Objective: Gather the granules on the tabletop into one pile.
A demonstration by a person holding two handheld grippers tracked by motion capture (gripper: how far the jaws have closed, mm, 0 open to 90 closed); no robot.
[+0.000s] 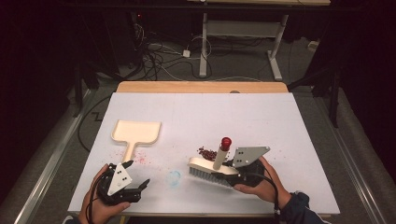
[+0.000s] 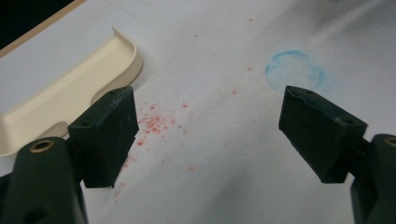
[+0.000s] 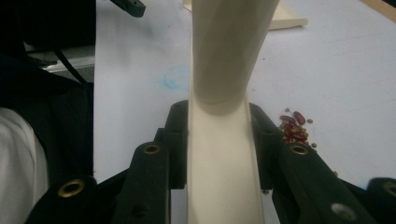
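Note:
A cream dustpan (image 1: 136, 133) lies flat on the white table, left of centre, handle toward me; its curved corner (image 2: 70, 88) sits just beyond my left jaws. My left gripper (image 1: 138, 173) is open near the front edge, just right of the handle's end, with nothing between its jaws (image 2: 210, 135). A cream hand brush (image 1: 212, 168) with a red-tipped handle (image 1: 225, 143) rests bristles-down right of centre. My right gripper (image 1: 233, 171) is shut on the brush's back (image 3: 222, 154). A small pile of dark red beans (image 1: 207, 152) lies just behind the brush (image 3: 294, 128).
A faint blue ring (image 1: 173, 178) is drawn on the table between the grippers (image 2: 294, 70). Red specks (image 2: 156, 123) stain the surface beside the dustpan handle. A wooden strip (image 1: 201, 87) runs along the table's far edge, with cables on the floor beyond.

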